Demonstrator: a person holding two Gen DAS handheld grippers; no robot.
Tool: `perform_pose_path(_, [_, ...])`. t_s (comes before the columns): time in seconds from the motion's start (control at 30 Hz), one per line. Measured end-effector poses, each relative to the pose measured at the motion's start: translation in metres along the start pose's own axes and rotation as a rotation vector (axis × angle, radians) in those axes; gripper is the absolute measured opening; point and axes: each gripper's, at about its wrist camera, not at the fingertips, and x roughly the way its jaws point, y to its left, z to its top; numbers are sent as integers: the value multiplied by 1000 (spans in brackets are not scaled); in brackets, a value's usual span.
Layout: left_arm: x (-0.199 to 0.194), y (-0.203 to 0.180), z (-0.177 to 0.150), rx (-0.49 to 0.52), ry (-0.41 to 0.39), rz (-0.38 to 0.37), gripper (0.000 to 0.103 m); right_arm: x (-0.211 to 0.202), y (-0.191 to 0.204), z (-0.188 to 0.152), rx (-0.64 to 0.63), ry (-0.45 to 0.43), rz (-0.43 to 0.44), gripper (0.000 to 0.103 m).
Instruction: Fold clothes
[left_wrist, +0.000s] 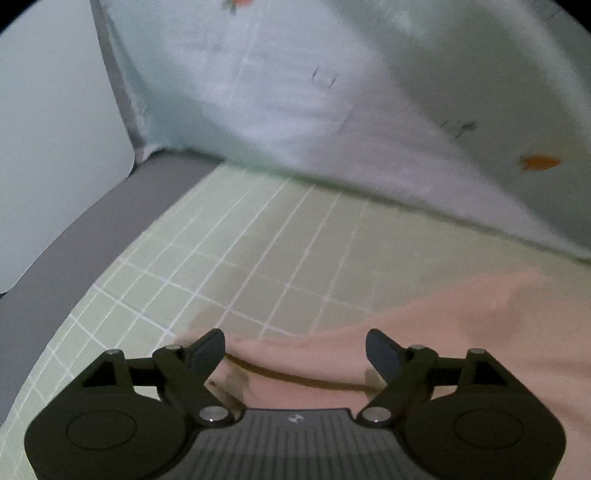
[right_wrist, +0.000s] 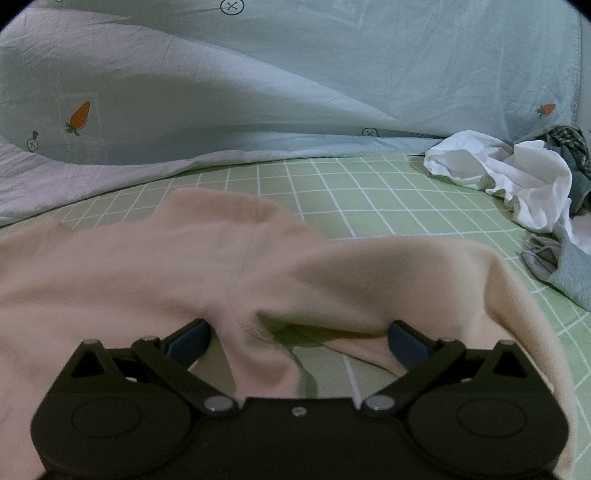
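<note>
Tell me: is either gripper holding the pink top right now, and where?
Neither. The left gripper is open above the pink top. The right gripper is open too; a fold lies between its fingers, unpinched.

Dim, flat indoor light in both views, cool greenish cast, no clear source, no glare. Left wrist view is heavily motion-blurred: the quilt (left_wrist: 332, 92) far across and the pink garment (left_wrist: 443, 350) near right smear, and the grid lines on the sheet (left_wrist: 258, 251) are soft. Right wrist view is sharper; the carrot print (right_wrist: 80, 115) reads clean, though the near pink cloth is soft. Soft shadow under the lifted cloth fold. Fisheye bends grid lines, black corners vignette both frames.
</note>
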Motion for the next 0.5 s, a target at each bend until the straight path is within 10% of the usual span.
perform_pose_path(0.23, [-101,3,-37,-100,-151,-160,103,-38,-4,-1,11,12,47,103])
perform_pose_path(0.5, [-153,3,-103,-185,-87,-168,103,-115,-5,-72,-88,87,179,103])
